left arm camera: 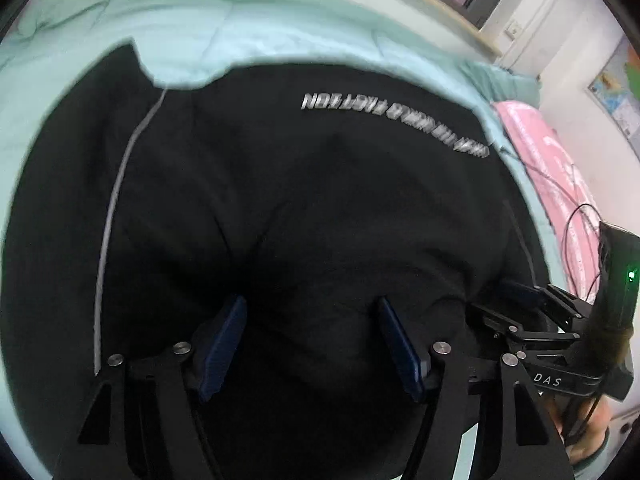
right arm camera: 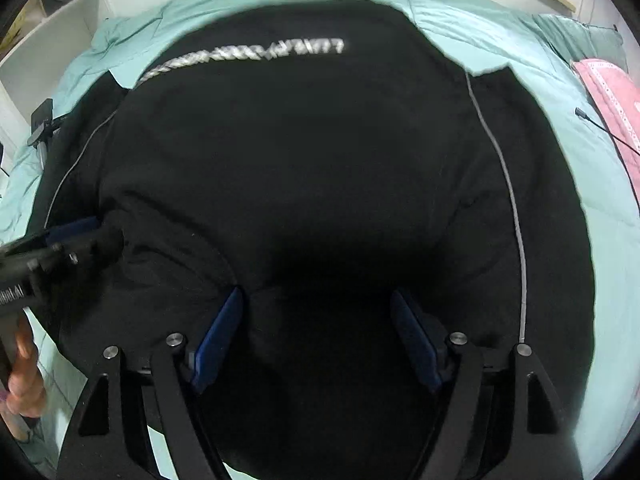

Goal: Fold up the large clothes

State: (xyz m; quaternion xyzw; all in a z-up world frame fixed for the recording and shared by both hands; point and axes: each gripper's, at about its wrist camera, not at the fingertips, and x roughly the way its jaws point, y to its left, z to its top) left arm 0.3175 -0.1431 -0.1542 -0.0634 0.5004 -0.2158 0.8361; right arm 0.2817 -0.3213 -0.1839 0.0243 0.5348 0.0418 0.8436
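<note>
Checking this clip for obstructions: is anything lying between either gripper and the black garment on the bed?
Nothing visible does. The left gripper and right gripper both stand open directly over the black garment, which lies spread on the teal bedding. The pink cloth and thin cable lie off to the side, clear of the cloth.

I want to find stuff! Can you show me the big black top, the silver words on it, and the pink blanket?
black top (right arm camera: pixel 304 152), right wrist view, on the plain middle of its back.
silver words (left arm camera: pixel 392 122), left wrist view, on the middle of the printed line.
pink blanket (left arm camera: pixel 548 168), left wrist view, on its flat top.
</note>
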